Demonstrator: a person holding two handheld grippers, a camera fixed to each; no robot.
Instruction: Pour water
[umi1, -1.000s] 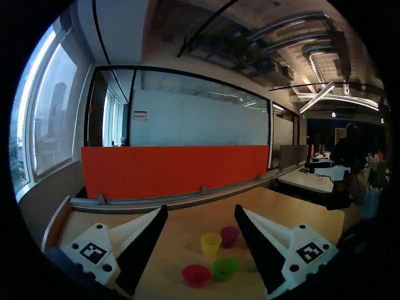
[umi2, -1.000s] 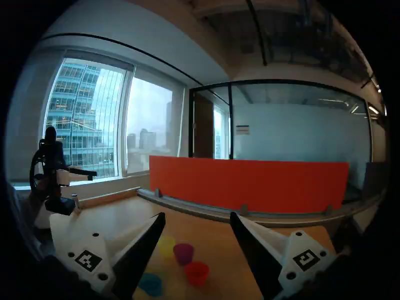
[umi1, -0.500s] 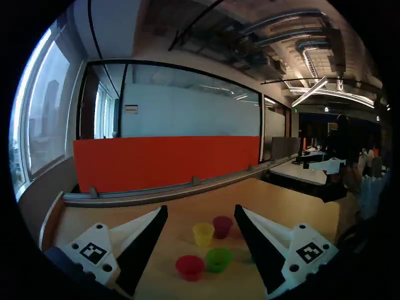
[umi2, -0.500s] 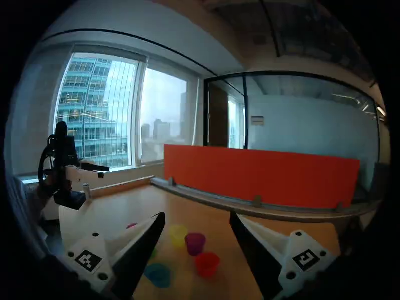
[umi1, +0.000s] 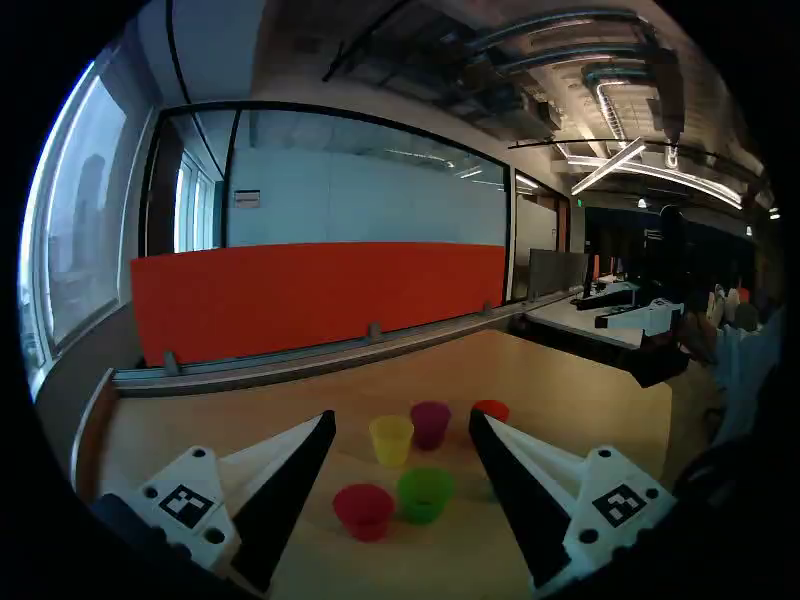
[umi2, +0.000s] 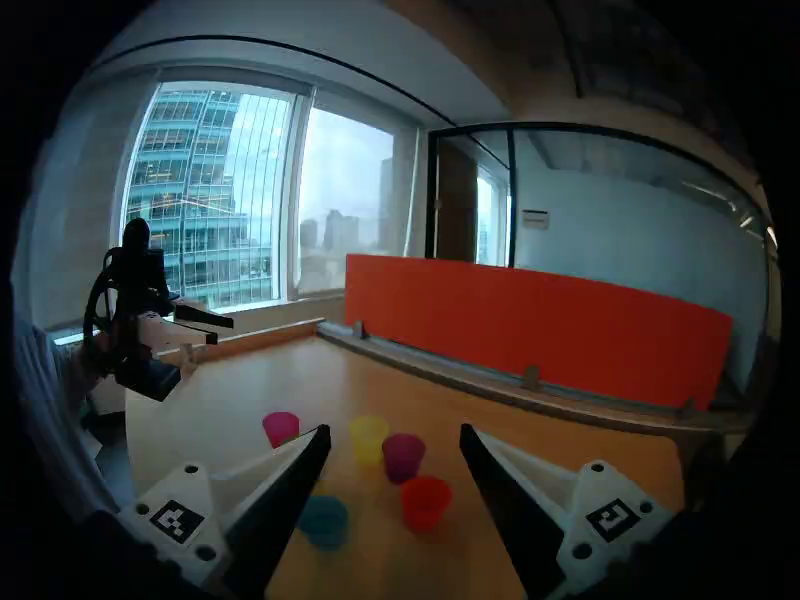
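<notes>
Cups (umi1: 424, 493) stand clustered on the wooden table (umi1: 590, 395), none gripped. Left gripper (umi1: 400, 414) fingers released, empty, cups just ahead between them. Right gripper (umi2: 393, 430) likewise spread, empty. Orange partition (umi1: 320, 295) beyond, at table's far edge.

Pink cup (umi2: 281, 427) newly in view
</notes>
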